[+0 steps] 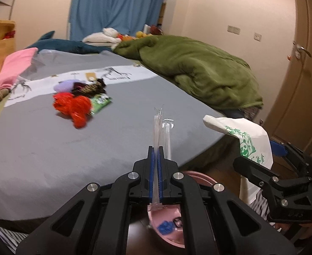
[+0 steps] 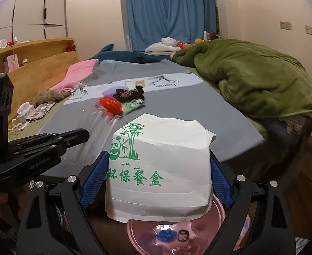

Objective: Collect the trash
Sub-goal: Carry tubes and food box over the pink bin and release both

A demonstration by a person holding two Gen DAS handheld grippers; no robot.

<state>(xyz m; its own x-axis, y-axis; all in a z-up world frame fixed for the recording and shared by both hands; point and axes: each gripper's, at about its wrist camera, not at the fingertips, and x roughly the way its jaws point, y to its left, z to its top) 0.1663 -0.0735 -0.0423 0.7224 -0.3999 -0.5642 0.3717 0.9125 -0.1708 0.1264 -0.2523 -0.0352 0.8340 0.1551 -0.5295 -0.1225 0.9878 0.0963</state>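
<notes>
My left gripper [image 1: 155,149] is shut on a clear plastic straw wrapper [image 1: 158,123], which sticks up from between its blue pads. Under it stands a pink bin [image 1: 198,176] on the floor by the bed's edge. My right gripper [image 2: 158,156] is shut on a white paper meal box [image 2: 162,170] with a green panda print, held over the pink bin [image 2: 218,210]. That box [image 1: 249,140] also shows at the right of the left wrist view. More trash lies on the grey bedsheet [image 1: 49,144]: a red crumpled wrapper [image 1: 73,106], a green packet [image 1: 101,102] and a dark wrapper [image 1: 88,88].
A green blanket [image 1: 198,68] is heaped on the bed's right side. A pink cloth [image 2: 77,74] and a brown plush toy [image 2: 47,96] lie by the wooden headboard [image 2: 39,63]. A door [image 1: 300,85] is at the right, with blue curtains [image 2: 168,10] at the back.
</notes>
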